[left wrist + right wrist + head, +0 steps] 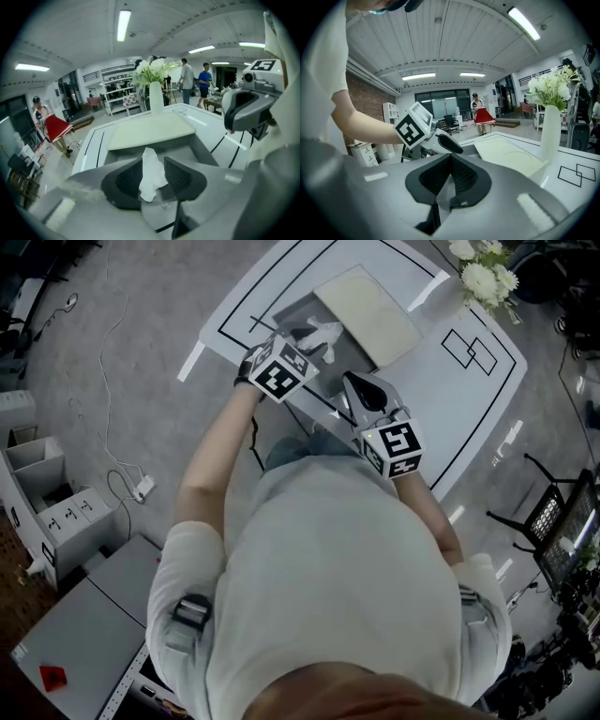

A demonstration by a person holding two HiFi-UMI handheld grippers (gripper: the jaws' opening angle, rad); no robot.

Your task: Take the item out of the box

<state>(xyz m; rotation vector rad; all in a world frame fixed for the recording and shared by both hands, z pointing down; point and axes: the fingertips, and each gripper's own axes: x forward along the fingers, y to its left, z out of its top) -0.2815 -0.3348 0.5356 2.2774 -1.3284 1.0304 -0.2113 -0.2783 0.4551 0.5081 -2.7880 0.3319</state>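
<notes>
Left tongs (153, 161): jaws stand wide apart, with the crumpled white item (152, 177) upright between them, not clamped. Just beyond their tips lies the open grey box (201, 147), its cream lid (150, 131) lying flat behind. Right tongs (451, 159): jaws closed together, nothing in them, just beside the left pair and pointing across them. A white vase of flowers (155, 96) stands past the lid on the white table (93, 145). People stand in the room beyond
</notes>
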